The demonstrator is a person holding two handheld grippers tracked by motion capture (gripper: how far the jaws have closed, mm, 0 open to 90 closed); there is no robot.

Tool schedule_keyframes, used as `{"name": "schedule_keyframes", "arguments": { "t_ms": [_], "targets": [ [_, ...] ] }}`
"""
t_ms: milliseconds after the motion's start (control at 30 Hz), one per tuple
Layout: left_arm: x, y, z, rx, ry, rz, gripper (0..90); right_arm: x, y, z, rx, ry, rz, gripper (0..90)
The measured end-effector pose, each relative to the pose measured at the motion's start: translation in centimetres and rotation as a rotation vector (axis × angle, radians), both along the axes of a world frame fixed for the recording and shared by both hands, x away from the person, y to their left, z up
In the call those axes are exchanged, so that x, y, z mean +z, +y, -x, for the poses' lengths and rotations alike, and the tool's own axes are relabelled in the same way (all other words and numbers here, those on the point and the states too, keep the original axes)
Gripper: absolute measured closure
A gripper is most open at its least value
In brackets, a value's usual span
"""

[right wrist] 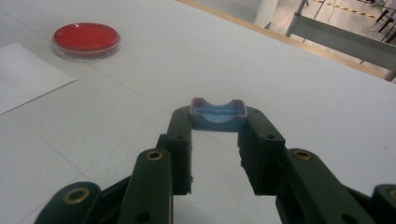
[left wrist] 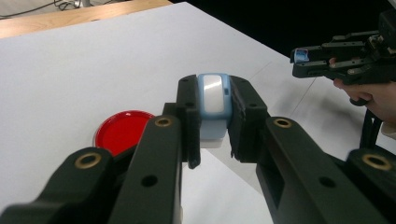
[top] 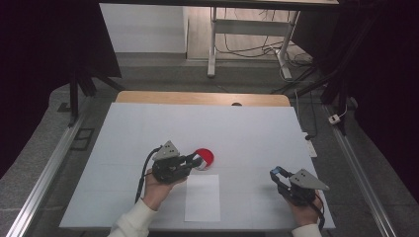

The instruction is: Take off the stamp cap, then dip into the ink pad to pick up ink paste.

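My left gripper (top: 196, 161) (left wrist: 215, 88) is shut on a small light-blue and white block (left wrist: 212, 116), upright between the pads. It hovers just beside a round red dish (top: 206, 155) (left wrist: 122, 130) (right wrist: 86, 38) that sits on the white table. My right gripper (top: 276, 173) (right wrist: 218, 115) is at the table's front right, shut on a small blue cap (right wrist: 218, 122) with a reddish rim, held by its sides at the fingertips. The left gripper view also shows the right gripper (left wrist: 301, 55) farther off, in a hand.
A white sheet of paper (top: 202, 197) (right wrist: 23, 74) lies near the front edge between the two hands. The white table cover (top: 148, 128) ends at a wooden strip (top: 197, 98) at the back. Metal rails run along the floor on both sides.
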State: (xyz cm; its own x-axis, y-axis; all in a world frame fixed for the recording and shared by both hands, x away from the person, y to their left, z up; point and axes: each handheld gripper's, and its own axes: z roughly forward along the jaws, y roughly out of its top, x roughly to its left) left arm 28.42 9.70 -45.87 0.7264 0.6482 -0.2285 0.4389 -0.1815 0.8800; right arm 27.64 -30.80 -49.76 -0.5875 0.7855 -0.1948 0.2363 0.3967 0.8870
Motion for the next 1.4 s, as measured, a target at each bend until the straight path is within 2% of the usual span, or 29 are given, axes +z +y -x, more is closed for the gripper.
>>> {"name": "schedule_keyframes", "arguments": {
  "t_ms": [300, 400, 567, 767, 1400],
  "targets": [
    [0.1, 0.0, -0.1, 0.002, 0.001, -0.001, 75.4, 0.0, 0.1, -0.1, 0.003, 0.003, 0.008, 65.4],
    [0.4, -0.2, -0.1, -0.001, -0.011, -0.018, 75.4, 0.0, 0.1, -0.1, 0.001, 0.004, 0.007, 65.4],
    [1.0, 0.1, -0.4, 0.008, -0.022, -0.021, 75.4, 0.0, -0.1, 0.0, -0.004, -0.001, 0.003, 65.4],
    [1.0, 0.5, -1.2, 0.015, -0.007, -0.012, 75.4, 0.0, -0.1, -0.1, -0.007, 0.002, 0.002, 65.4],
    [1.2, -0.1, -4.0, 0.029, -0.002, -0.090, 75.4, -0.2, 0.1, -0.2, -0.003, 0.006, 0.008, 65.4]
  ]
}}
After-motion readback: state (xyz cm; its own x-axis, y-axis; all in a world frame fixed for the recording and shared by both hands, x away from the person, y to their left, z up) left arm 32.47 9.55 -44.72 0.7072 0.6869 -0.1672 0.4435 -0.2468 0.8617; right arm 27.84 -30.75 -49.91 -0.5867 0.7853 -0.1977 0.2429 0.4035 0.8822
